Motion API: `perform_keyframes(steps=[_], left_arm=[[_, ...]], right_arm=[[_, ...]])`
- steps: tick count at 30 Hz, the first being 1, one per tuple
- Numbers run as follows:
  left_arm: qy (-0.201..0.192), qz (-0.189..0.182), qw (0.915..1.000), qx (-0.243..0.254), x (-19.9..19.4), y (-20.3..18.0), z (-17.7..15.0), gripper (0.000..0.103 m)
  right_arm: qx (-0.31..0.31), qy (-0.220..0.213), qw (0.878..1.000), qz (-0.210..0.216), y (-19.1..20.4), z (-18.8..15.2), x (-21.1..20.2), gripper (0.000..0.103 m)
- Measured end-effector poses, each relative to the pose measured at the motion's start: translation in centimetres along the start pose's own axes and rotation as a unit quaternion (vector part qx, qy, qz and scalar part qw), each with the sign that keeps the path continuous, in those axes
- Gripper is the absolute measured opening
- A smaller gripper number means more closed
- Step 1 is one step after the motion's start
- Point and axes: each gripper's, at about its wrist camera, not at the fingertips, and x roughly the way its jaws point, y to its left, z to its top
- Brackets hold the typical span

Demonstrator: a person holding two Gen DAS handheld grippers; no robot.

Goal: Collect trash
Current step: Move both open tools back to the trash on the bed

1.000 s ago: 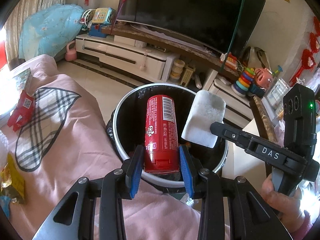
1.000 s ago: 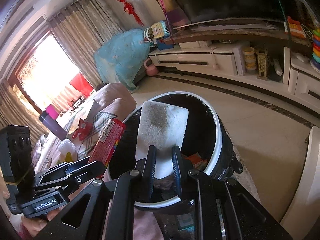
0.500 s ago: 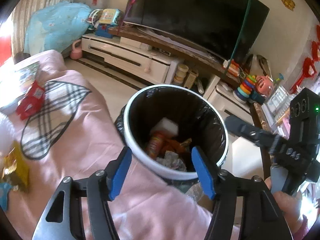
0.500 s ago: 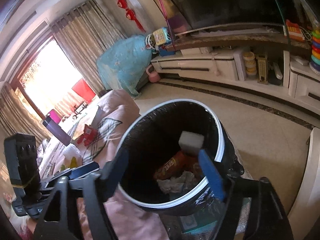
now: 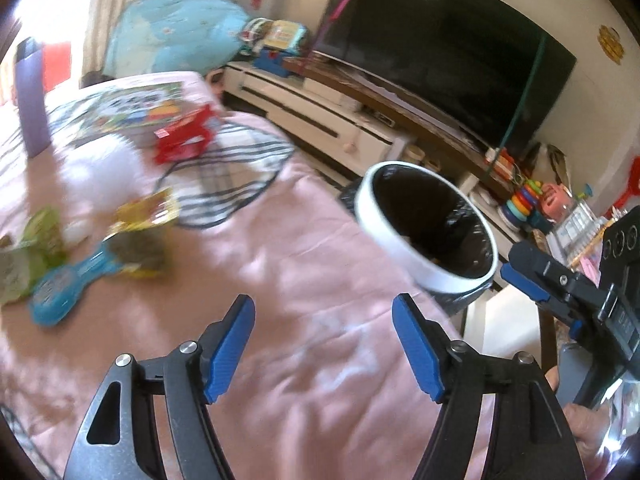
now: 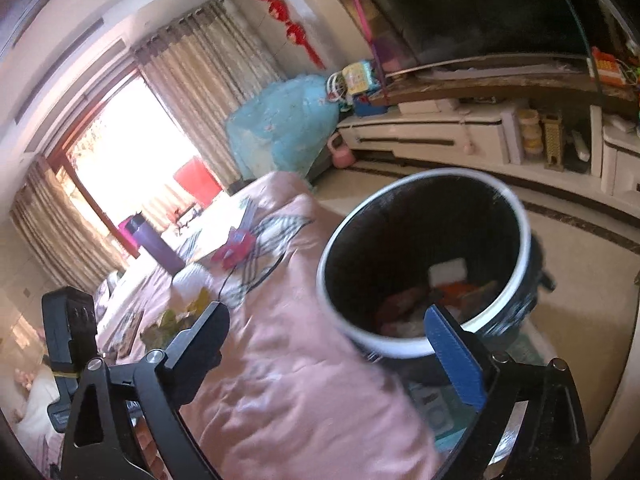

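The white-rimmed trash bin (image 5: 400, 240) with a black liner stands past the edge of the pink cloth; in the right wrist view the bin (image 6: 360, 340) holds a white sponge (image 6: 447, 270) and red and orange wrappers. My left gripper (image 5: 322, 344) is open and empty over the pink cloth (image 5: 280, 280). My right gripper (image 6: 332, 344) is open and empty at the bin's near rim. On the cloth lie a red wrapper (image 5: 184, 140), yellow-green snack packets (image 5: 140, 232) and a blue flat item (image 5: 68, 288), all blurred.
A TV (image 5: 440, 48) on a low white cabinet (image 5: 320, 120) runs along the far wall, with toys (image 5: 524, 204) at its right end. A purple box (image 5: 32, 100) stands on the cloth's far left. The right gripper's body (image 5: 580, 300) shows at the right edge.
Both grippers opened; the red can and the white sponge dropped into the bin. My left gripper has since swung left over the cloth toward the remaining wrappers; the right one also shifted left.
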Motion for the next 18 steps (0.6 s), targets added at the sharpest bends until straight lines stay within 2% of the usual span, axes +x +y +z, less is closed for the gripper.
perform_keyframes(steps=[8,18], left_arm=[[-0.011,0.029,0.9987,-0.041,-4.5,4.2,-3.2,0.071],[-0.013,0.041,0.9984,-0.036,-8.1,8.2,-4.8,0.071]], right_arm=[[-0.009,0.024,0.999,0.019,3.3,-2.9,1.8,0.099],[-0.047,0.046,0.997,0.038,8.1,-5.4,4.3,0.099]])
